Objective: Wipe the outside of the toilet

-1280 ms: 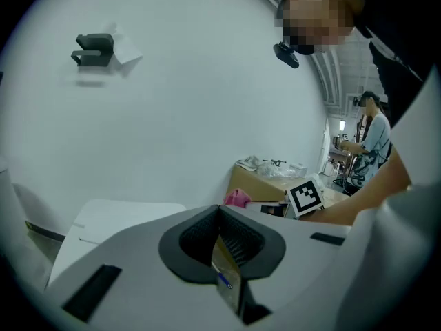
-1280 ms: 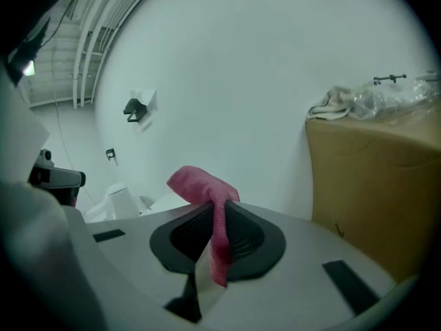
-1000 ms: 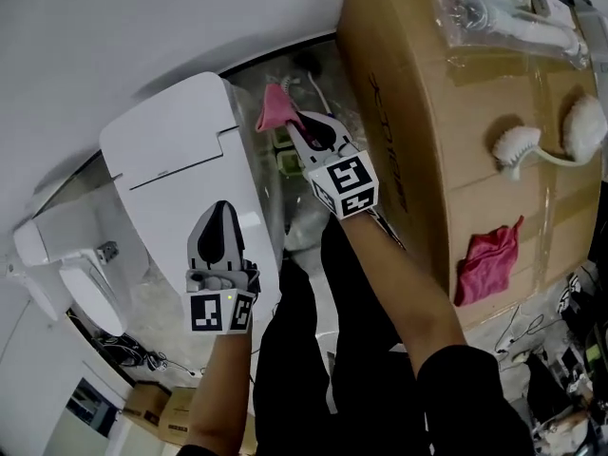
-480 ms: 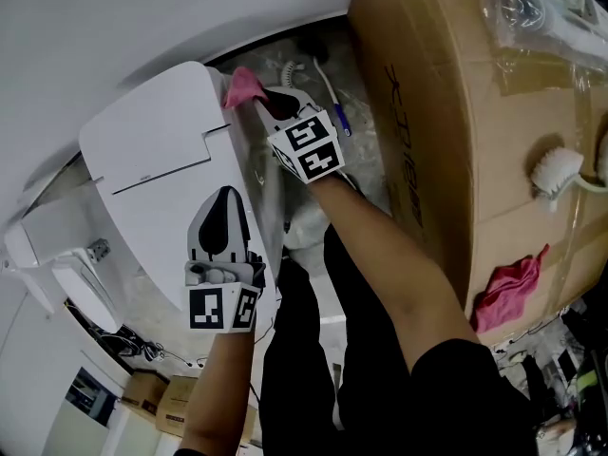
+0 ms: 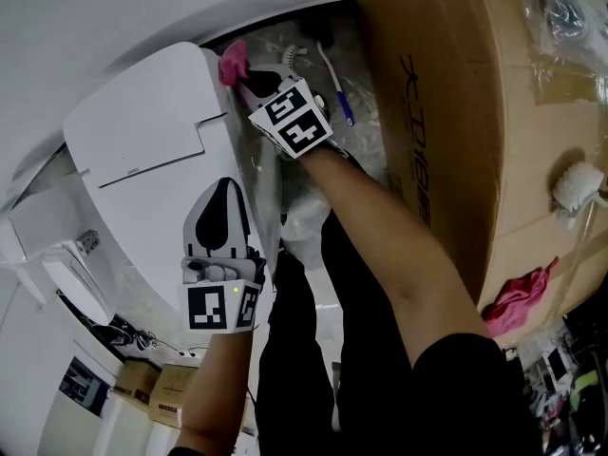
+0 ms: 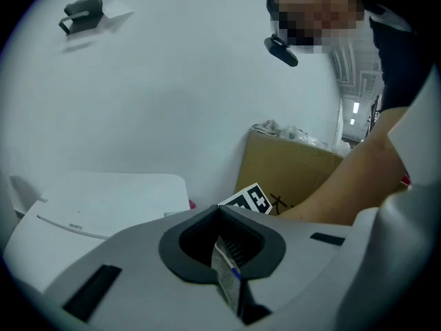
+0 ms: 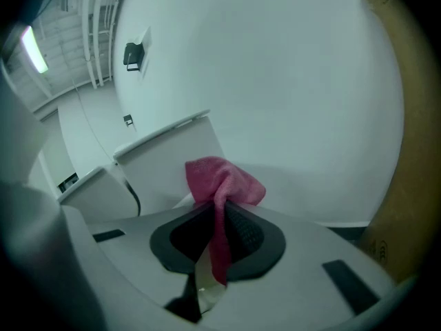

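In the head view, a big white toilet with its lid down (image 5: 142, 150) fills the left side. The right gripper (image 5: 242, 76) is by the far corner of the toilet. It pinches a small pink fuzzy cloth (image 5: 233, 63), and the cloth sits right at the toilet's edge. It is not clear whether the cloth is touching the toilet. The gripper's cube has black and white squares on it. The left gripper (image 5: 223, 186) hangs over the near side of the toilet, with its jaws pressed together and nothing in them. A tall brown cardboard box (image 5: 456, 112) stands on the right. It has black writing on its side, but the writing cannot be read. A white scrub brush (image 5: 579, 183) and a second pink cloth (image 5: 518, 297) lie on the box. The person's black trousers (image 5: 304, 350) show at the bottom.

In the left gripper view, the left gripper (image 6: 219, 216) has its jaws shut tight together. Past them is the white toilet (image 6: 96, 198), with grey print on the lid that is too small to read. The brown cardboard box (image 6: 289, 171) stands against a plain white wall (image 6: 172, 81).

In the right gripper view, the right gripper (image 7: 219, 212) is squeezing the pink cloth (image 7: 220, 185). The cloth bunches up above the jaws and a strip of it hangs down between them. The white toilet (image 7: 165, 164) is just behind the cloth. A small black box (image 7: 133, 54) is fixed high on the wall.
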Tool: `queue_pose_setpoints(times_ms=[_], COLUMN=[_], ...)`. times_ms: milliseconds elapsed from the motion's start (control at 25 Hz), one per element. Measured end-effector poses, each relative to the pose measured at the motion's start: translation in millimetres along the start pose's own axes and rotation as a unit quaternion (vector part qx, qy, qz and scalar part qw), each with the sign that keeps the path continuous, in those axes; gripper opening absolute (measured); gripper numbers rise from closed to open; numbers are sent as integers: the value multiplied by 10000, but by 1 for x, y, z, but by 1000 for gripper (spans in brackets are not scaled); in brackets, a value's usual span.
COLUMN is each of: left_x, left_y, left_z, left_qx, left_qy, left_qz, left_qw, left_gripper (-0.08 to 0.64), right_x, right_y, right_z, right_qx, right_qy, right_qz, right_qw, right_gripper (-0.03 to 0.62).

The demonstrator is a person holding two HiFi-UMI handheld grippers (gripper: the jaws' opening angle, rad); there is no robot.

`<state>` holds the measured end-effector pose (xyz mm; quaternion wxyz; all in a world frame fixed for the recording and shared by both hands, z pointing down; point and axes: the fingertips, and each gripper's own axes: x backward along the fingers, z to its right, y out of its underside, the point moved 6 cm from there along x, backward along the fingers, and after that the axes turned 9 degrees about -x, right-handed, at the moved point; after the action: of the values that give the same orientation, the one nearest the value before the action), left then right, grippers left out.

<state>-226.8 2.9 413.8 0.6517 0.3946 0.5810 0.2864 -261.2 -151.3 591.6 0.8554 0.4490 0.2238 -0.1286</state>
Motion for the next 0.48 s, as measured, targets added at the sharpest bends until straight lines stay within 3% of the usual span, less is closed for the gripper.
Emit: queue_pose_setpoints(times_ms=[280,480], left_x=[-8,-9], left_y=[1,-2], left_z=[-1,0], left_qx=[117,-89], left_qy=[41,214], left_qz=[50,179], left_qw=[9999,9996], left_gripper=[14,14], right_x=[21,50], right_y=[29,73], right_z=[-27,-68], right_qx=[-37,-324], right_qy=[-389,-515], right_qz=[-166,-311], right_qw=[9991,9977], right_gripper=[61,60])
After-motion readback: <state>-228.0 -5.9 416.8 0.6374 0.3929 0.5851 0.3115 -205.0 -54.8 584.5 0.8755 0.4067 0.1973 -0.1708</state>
